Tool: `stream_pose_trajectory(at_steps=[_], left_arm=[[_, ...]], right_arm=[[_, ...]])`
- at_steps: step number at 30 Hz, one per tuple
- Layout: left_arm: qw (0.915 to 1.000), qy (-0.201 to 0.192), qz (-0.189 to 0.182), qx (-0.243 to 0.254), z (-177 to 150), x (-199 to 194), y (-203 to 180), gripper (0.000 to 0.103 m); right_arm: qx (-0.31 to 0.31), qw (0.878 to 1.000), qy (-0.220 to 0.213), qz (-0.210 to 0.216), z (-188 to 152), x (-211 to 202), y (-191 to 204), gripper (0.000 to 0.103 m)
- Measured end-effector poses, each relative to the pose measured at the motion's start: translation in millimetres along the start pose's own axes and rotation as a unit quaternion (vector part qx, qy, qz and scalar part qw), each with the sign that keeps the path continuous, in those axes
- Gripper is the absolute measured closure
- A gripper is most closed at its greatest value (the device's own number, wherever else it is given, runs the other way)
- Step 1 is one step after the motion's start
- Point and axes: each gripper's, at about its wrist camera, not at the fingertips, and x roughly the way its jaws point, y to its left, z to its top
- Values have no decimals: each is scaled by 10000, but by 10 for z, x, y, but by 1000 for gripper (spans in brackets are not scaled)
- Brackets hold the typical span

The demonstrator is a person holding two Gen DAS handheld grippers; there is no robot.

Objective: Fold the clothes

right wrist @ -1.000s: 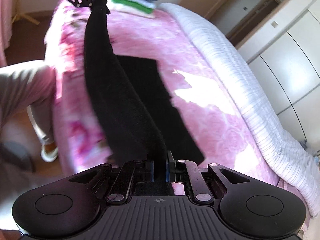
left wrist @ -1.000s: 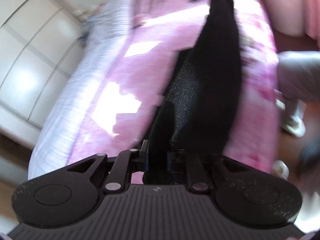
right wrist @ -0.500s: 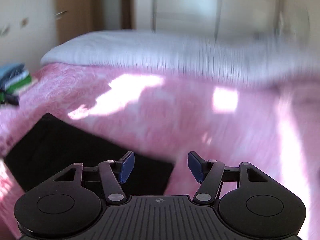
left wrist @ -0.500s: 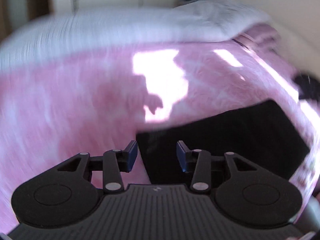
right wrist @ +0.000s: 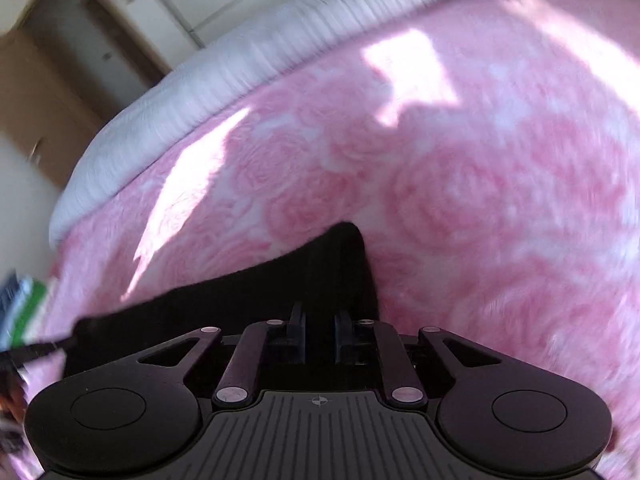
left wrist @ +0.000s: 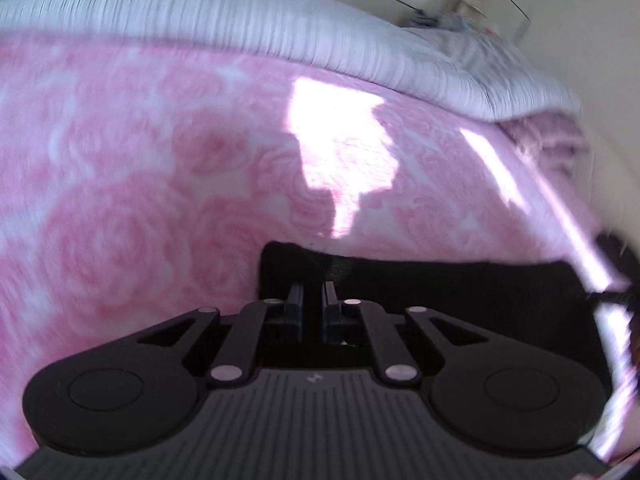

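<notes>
A black garment [left wrist: 460, 280] lies flat on the pink rose-patterned bedspread [left wrist: 140, 200]. My left gripper [left wrist: 313, 292] is shut on the garment's left far corner. In the right wrist view the same garment [right wrist: 240, 304] stretches to the left, and my right gripper [right wrist: 319, 322] is closed down on its right far corner. The other gripper shows dimly at each view's side edge.
A white ribbed duvet [left wrist: 240, 20] runs along the far side of the bed. A stack of folded clothes, blue and green [right wrist: 20, 308], sits at the left edge. Wardrobe doors and a wooden door [right wrist: 48, 92] stand beyond the bed.
One second ago both grippers held the garment up. Half a second ago both were open above it as it lay flat. Now both have closed on its far corners.
</notes>
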Motion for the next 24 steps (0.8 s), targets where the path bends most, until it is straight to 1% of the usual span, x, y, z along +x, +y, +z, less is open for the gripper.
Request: stream_pose_trajectory(at_steps=[1,3,5,6,7,8,9,10,11,12,13,15,16,18,20,22,24], left_arm=[[10000,-40,44,70,-16,30,-8,95],[9991,-55,261,336,-87,92,-43,92],[9976,-98,491,473,-84,38,-117,87],[9966,-120,606,540,-82,10,-155,82],[9935,-219,842,735,-85,-67,-220,75],[9892,-322,1082,936,-89,-146,-286,74],[9871,-470,1210,936,-102,-250,-332,77],[9848,-619,1332,927,-114,-357,-377,82],[9821,-769,1454,918,-127,-463,-422,83],[9836,-794,1341,907,-150,-554,-489,86],[9856,-781,1143,966,-201,-640,-588,87],[9862,-697,863,1225,-377,-732,-834,88],[9860,-654,724,1356,-466,-777,-958,88],[9859,-540,577,1475,-680,-757,-1140,88],[9871,-388,590,1437,-867,-669,-1195,88],[9887,-292,715,1282,-1004,-576,-1109,88],[9887,-401,767,1227,-1054,-600,-970,89]], right_arm=[[-244,9996,-67,-132,-33,-6,51,92],[-648,9968,-107,-459,-100,35,120,92],[-823,9943,-129,-667,-137,63,166,88],[-812,9934,-104,-809,-123,43,203,80],[-827,9914,-136,-1002,-121,-9,244,73],[-872,9884,-253,-1221,-137,-101,291,62],[-917,9847,-370,-1438,-153,-193,338,60],[-972,9815,-517,-1564,-180,-296,396,59],[-1035,9805,-675,-1527,-223,-420,465,59],[-1086,9814,-758,-1387,-275,-537,527,59],[-1138,9839,-782,-1133,-349,-630,596,59],[-1351,9865,-654,-652,-549,-713,774,59],[-1576,9849,-552,-464,-672,-711,885,59],[-2037,9778,-421,-253,-924,-666,1090,59],[-2345,9715,-292,-184,-1134,-566,1205,59],[-2472,9682,-304,-246,-1281,-461,1190,59],[-2412,9685,-402,-471,-1331,-486,1029,59]])
